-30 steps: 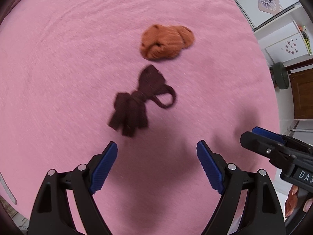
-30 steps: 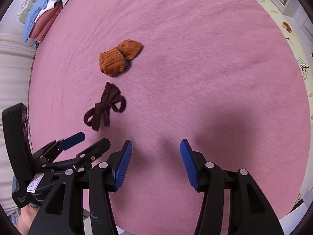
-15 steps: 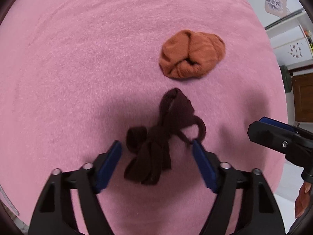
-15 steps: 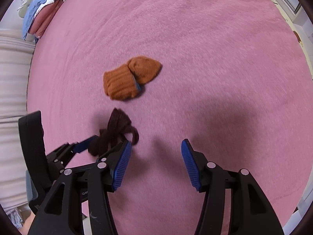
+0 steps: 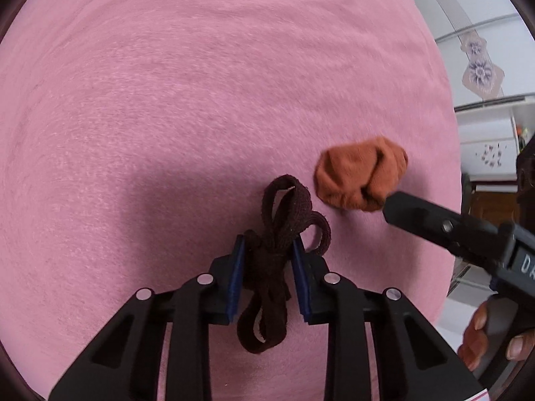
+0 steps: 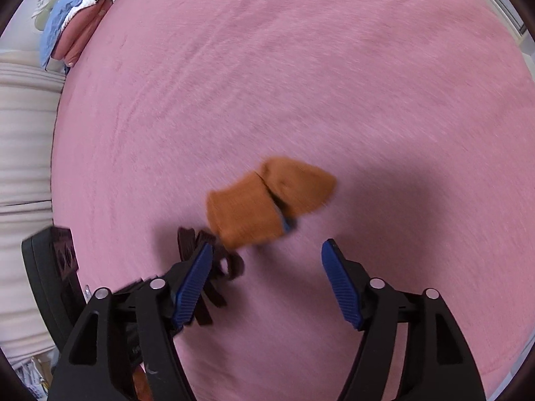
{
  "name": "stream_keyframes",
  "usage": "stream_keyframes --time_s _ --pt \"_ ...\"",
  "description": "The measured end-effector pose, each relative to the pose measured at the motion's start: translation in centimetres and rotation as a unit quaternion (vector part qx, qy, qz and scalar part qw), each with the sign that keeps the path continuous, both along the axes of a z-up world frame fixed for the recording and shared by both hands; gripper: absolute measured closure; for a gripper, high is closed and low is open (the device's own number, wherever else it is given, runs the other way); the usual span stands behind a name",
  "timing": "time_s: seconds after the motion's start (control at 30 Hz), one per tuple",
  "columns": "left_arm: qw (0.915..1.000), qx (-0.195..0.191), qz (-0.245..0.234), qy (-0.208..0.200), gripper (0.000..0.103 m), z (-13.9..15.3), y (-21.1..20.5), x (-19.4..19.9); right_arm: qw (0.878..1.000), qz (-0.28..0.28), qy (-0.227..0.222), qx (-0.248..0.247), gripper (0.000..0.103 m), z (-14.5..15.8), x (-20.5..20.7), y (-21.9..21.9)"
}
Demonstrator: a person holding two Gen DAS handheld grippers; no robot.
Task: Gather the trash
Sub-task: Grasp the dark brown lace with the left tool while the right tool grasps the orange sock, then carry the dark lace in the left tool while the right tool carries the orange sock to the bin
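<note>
The dark brown knotted strip (image 5: 267, 267), a soft rag of cloth tied on itself, lies on the pink bedcover (image 5: 167, 117) and sits right between the blue pads of the left gripper (image 5: 268, 279). Those jaws have just been closing, and the pads now press the knot from both sides, with loose tails hanging toward the camera and two loops splaying out beyond the fingertips. It looks light and limp, so it should lift with no effort; the knot is the thickest, firmest part and the sensible place to pinch, since a single loop could slide free or let the rest dangle. Just beyond it, close but seemingly not touching, rests the orange balled sock (image 5: 361, 173), a plump folded bundle that should squash easily and spring back. The right gripper (image 6: 265, 280) hangs over the near edge of that bundle; its jaws have just been opening and stand wide with nothing between the pads, the sock lying just ahead of the fingertips. A grip across the bundle's middle, taking both folded halves, would likely hold best. Farther off, at the bed's far corner, a heap of blue and pink clothes (image 6: 72, 23) is piled.
</note>
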State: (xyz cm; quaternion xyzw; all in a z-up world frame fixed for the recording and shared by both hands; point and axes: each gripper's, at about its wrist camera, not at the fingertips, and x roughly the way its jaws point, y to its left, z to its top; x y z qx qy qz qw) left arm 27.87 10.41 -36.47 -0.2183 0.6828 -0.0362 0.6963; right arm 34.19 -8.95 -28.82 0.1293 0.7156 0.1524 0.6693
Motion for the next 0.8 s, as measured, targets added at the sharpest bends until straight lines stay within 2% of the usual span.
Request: stream_keyframes --time_s 0.1,0.17,0.23,0.37,0.6,0.8 --pt "0.9999 -0.012 0.009 0.007 0.076 -0.3 0.9 0.1 1.0 -0.007 0.007 -0.012 0.035 -1.0 0.8 0.9" --pt "0.9998 -0.015 0.009 0.009 0.076 -0.3 1.0 -0.1 0.999 -0.009 0.016 -0.032 0.04 -1.7 1.4 1.3" --pt "0.9998 -0.013 0.01 0.009 0.077 -0.3 0.9 -0.3 0.999 -0.005 0.017 -0.028 0.052 -1.9 1.6 1.6" --pt "0.9999 -0.009 0.007 0.008 0.077 -0.6 -1.1 -0.2 1.0 -0.003 0.009 -0.02 0.064 -1.7 1.1 1.2" --pt "0.9999 -0.008 0.0 0.009 0.077 0.3 -2.2 -0.7 1.0 0.012 0.001 -0.028 0.066 -0.3 -2.1 -1.3" --pt "0.9996 -0.007 -0.026 0.012 0.077 1.2 -5.4 -2.3 1.0 -0.001 0.003 -0.023 0.066 0.8 -5.7 -5.6"
